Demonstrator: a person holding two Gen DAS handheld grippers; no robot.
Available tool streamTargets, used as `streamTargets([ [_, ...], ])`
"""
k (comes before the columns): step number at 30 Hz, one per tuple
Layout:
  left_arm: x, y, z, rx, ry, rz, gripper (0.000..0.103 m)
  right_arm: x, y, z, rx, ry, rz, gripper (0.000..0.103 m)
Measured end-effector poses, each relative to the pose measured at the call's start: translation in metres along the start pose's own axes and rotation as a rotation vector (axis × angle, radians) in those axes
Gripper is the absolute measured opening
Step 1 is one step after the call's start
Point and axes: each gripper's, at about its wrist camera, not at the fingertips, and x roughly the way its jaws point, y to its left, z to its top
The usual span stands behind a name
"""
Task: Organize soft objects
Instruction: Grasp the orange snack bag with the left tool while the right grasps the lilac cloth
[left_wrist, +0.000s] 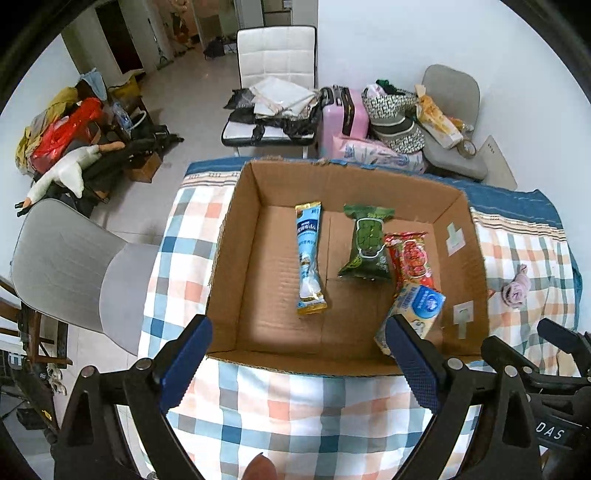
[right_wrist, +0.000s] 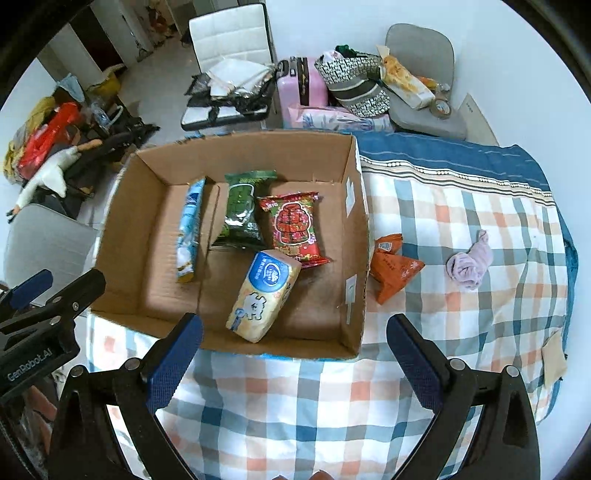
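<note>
We see the cardboard box (right_wrist: 354, 236) open on the checked table (right_wrist: 461, 206). Inside it lie the tissue pack (right_wrist: 264, 297) near its front wall, then red packet (right_wrist: 293, 225), green packet (right_wrist: 242, 210) and blue stick (right_wrist: 189, 229). Just outside its right wall sit the orange packet (right_wrist: 393, 271) and, farther, the lilac cloth (right_wrist: 471, 264). Left gripper (left_wrist: 297, 363) and right gripper (right_wrist: 293, 360) spread wide, empty, before its front edge.

Matt corrugated cardboard box (right_wrist: 162, 236), glossy plastic snack packets (right_wrist: 293, 227), woven checked cloth (right_wrist: 295, 406)

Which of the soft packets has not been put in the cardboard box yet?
The orange packet: it lies on the checked cloth just outside the cardboard box, while the blue, green, red and tissue packets lie inside.
</note>
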Motion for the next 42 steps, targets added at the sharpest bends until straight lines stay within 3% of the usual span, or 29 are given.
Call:
streamTargets([
  [6,-0.029,-0.029,0.006,0.010,-0.032,-0.036,0.096,-0.023,-0.022,-0.007,0.041,-0.025,0.059,0.101],
  [12,-0.041,-0.118,0.023,0.087,-0.030,-0.132,0.096,-0.038,-0.104,-0.007,0.202,-0.038,0.101,0.101],
  [15,-0.020,-0.179,0.034,0.161,0.033,-0.180,0.096,-0.039,-0.163,-0.006,0.295,-0.044,0.076,0.101],
  [17,0.009,-0.223,0.041,0.232,0.128,-0.193,0.096,-0.033,-0.208,-0.006,0.365,-0.034,0.058,0.101],
  [21,0.075,-0.291,0.049,0.343,0.275,-0.115,0.096,-0.008,-0.278,-0.005,0.467,0.023,0.079,0.101],
  [23,0.101,-0.310,0.050,0.342,0.301,-0.075,0.096,0.010,-0.303,-0.004,0.498,0.054,0.089,0.101],
  [25,0.119,-0.319,0.047,0.300,0.321,-0.043,0.096,0.027,-0.324,-0.004,0.515,0.078,0.090,0.101],
  [27,0.141,-0.328,0.040,0.207,0.378,-0.070,0.096,0.040,-0.336,-0.003,0.513,0.094,0.081,0.101],
  [33,0.190,-0.315,0.013,-0.133,0.487,-0.104,0.096,0.074,-0.360,0.004,0.476,0.145,0.094,0.101],
  [35,0.198,-0.319,0.010,-0.146,0.474,-0.044,0.094,0.083,-0.367,0.010,0.463,0.159,0.098,0.101],
  [37,0.204,-0.329,0.011,-0.135,0.463,-0.071,0.094,0.091,-0.371,0.015,0.444,0.167,0.095,0.101],
  [39,0.213,-0.335,0.011,-0.126,0.489,-0.028,0.094,0.099,-0.372,0.022,0.429,0.183,0.105,0.101],
  [42,0.227,-0.328,0.011,-0.196,0.495,-0.007,0.094,0.115,-0.370,0.030,0.418,0.218,0.147,0.101],
])
